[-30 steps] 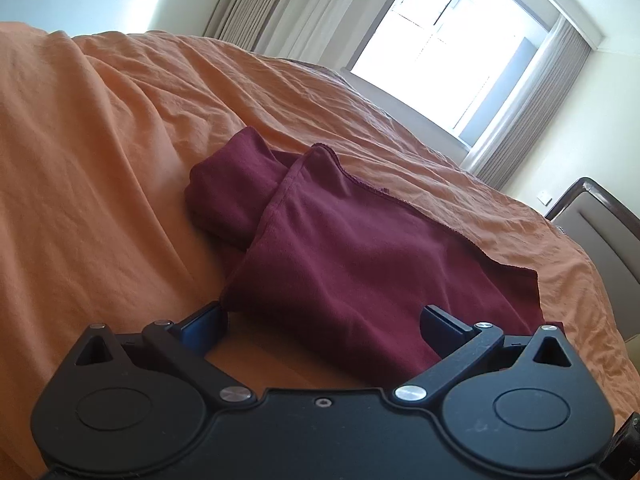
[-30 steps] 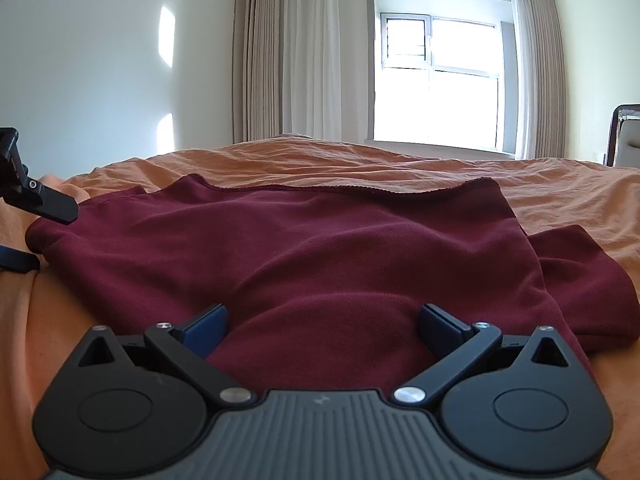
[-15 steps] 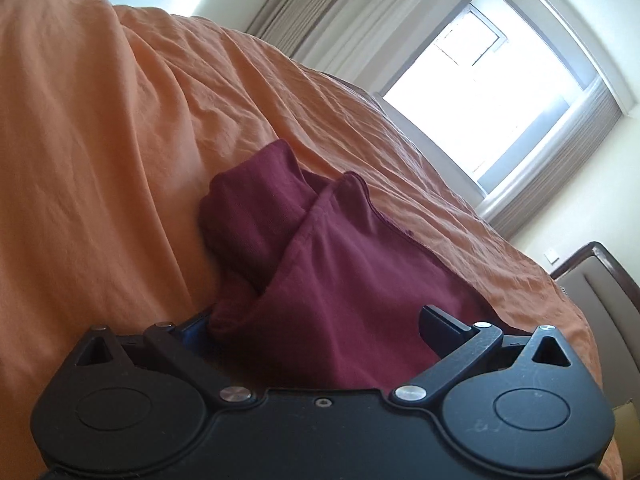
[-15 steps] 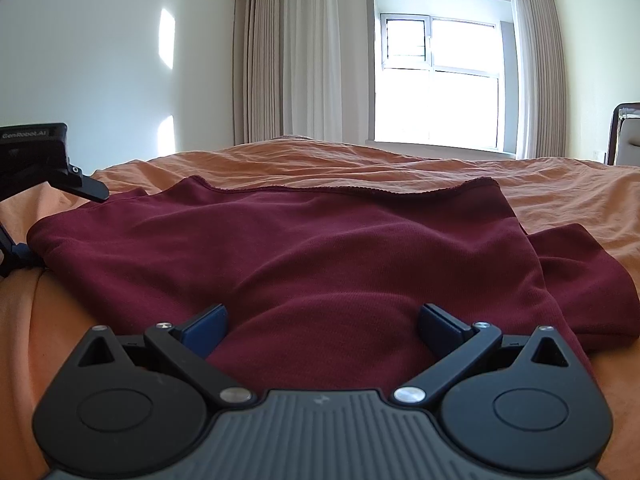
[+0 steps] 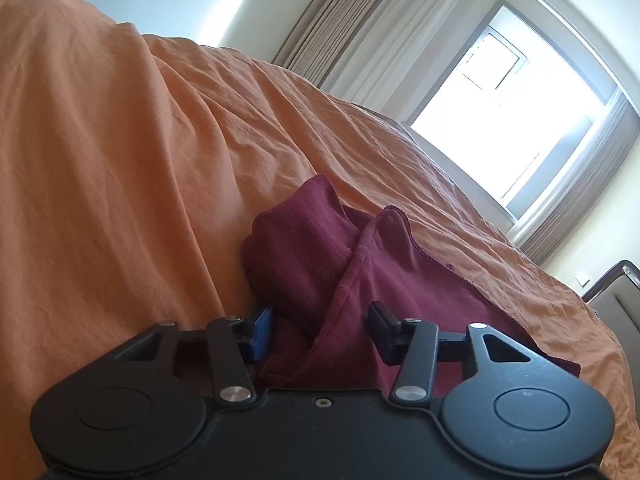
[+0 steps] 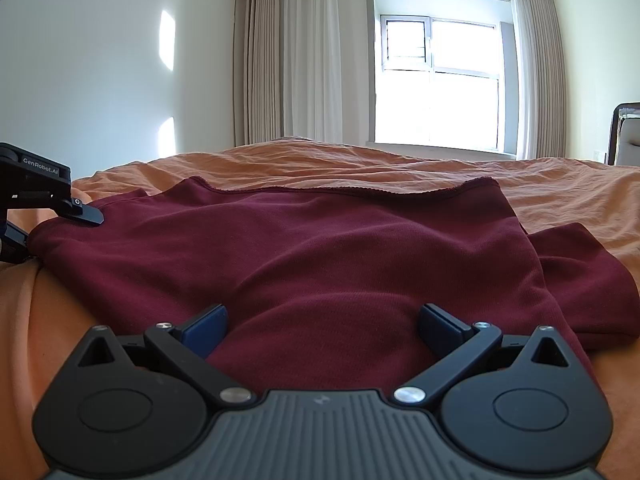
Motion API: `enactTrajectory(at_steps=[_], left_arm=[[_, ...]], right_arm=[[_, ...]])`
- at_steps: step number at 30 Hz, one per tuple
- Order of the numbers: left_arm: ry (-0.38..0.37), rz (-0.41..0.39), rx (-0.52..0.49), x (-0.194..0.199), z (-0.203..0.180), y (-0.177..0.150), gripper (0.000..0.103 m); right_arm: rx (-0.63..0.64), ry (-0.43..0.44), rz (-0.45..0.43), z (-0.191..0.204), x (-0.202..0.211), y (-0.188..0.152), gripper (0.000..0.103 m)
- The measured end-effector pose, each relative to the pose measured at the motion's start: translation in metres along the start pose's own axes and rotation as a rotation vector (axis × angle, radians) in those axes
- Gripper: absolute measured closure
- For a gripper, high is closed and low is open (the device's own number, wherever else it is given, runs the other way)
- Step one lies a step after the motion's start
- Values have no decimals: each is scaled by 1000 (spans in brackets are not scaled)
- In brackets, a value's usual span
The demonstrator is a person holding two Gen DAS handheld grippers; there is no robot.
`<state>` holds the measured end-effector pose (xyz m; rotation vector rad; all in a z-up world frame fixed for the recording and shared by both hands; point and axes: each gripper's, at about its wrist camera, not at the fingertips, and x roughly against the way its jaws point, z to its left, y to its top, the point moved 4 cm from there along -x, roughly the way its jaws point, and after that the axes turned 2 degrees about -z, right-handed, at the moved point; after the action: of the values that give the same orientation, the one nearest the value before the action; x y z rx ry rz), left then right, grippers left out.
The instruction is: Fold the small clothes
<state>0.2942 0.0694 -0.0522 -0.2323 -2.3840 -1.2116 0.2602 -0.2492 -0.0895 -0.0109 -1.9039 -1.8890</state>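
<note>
Left wrist view first: the left gripper [image 5: 320,326] is sitting low over the orange bedspread [image 5: 120,200], and its fingers [image 5: 260,332] have just been closing in, with a bunched edge of the dark red garment [image 5: 320,264] lying between them. The blue pad on the left is touching the cloth, but whether the black pad on the right is pressing on it is hard to make out, so I cannot tell if this is a firm pinch yet. The gripper's black body is cutting off the near part of the garment, and the fabric is doubling over itself here, hiding its lower layers. Beyond, the bedspread is rising in a wrinkled swell, a bright window [image 5: 500,120] with pale curtains [image 5: 360,40] is glaring at the top right, and a dark headboard [image 5: 616,300] is peeking in at the right edge. Now the right wrist view: the right gripper [image 6: 322,324] is hovering with its fingers [image 6: 204,326] spread wide, released, the garment [image 6: 320,248] lying spread across the bed [image 6: 400,164] between and ahead of them. The near hem is disappearing under the gripper body. At the far left the left gripper [image 6: 60,208] is only partly in frame, one finger resting on the garment's corner. The blown-out window [image 6: 440,88], the curtains [image 6: 280,60] and a plain wall [image 6: 100,60] are closing off the room.
</note>
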Motion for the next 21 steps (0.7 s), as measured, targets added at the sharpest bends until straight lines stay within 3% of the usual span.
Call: enactTrajectory(at_steps=[9, 14, 21], left_arm=[[-4, 32, 9, -10, 0, 1, 50], [-21, 51, 29, -12, 2, 3, 66], [-23, 69, 21, -14, 0, 5, 67]], right_arm=[[0, -1, 0, 0, 0, 0, 0], [0, -1, 0, 0, 0, 0, 0], [1, -1, -1, 0, 1, -1, 0]])
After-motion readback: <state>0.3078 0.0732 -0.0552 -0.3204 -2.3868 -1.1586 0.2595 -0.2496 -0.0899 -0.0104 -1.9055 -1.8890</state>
